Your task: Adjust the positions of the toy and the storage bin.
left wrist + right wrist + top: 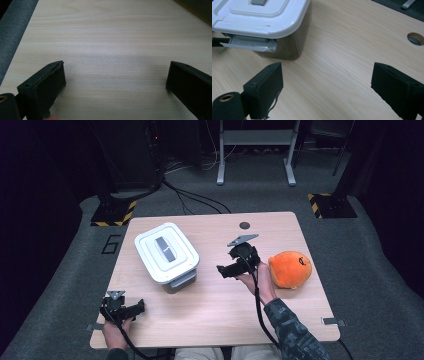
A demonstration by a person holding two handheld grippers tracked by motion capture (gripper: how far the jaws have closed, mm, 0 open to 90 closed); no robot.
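Wood table (210,320), 1 of it, w/ a round hole (244,225) near the far edge. On the floor left of the table a mark reads like "6" (111,244). On the table: 1 white-lidded container (166,256), left of centre, lid on, grey handle in the lid; no writing legible. 1 orange plush toy (290,268), well right of the container, dark mark on it, unreadable. 2 grippers: right gripper (226,270) between container and toy, jaws wide, holding nothing, pointing at the container. Left gripper (140,308) near the container's front-left, at the table's near edge, jaws wide, empty over bare wood.
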